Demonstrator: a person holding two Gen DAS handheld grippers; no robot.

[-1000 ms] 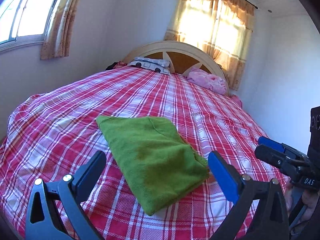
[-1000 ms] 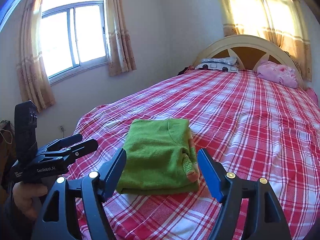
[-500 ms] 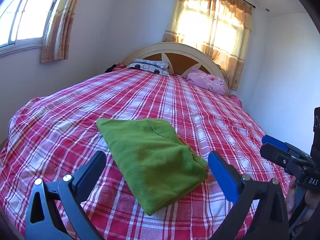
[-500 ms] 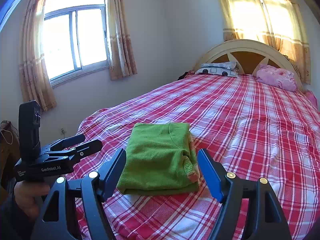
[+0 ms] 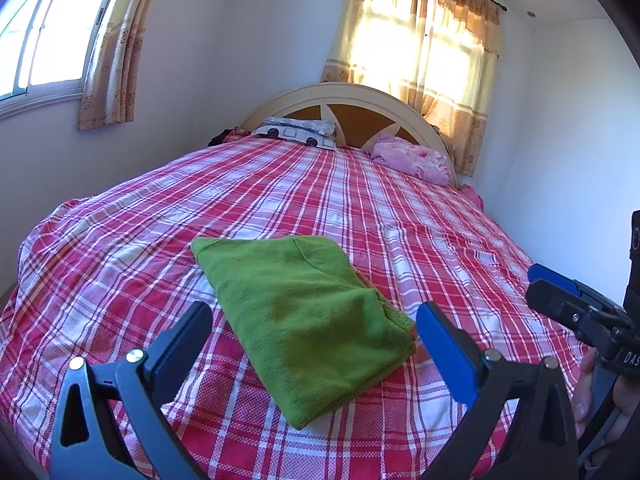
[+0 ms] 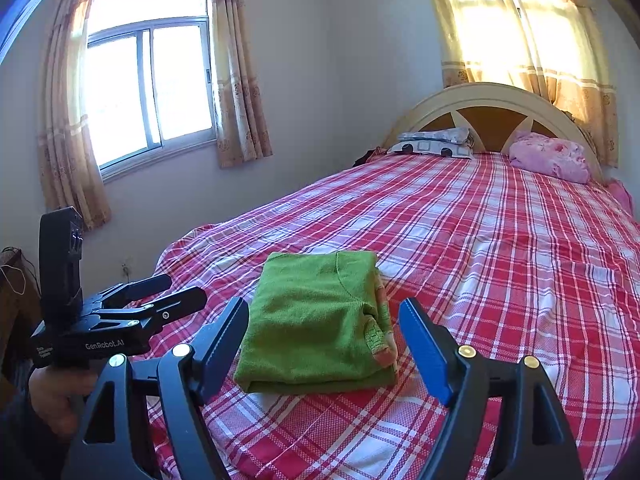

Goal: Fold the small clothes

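Left wrist view: the green garment [image 5: 304,312] is seen folded on the plaid bedspread [image 5: 400,220], well short of the headboard [image 5: 348,96]. Both the left gripper [image 5: 314,344] and right gripper [image 6: 323,334] are held spread and empty; the loose cuff could be snagged and the fold undone.

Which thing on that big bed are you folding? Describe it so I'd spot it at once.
Start at the wide bed with the red and white checked cover. Near its foot lies a folded green fuzzy garment, a neat rectangle. It is the only green thing there; the pillows sit far off by the headboard.
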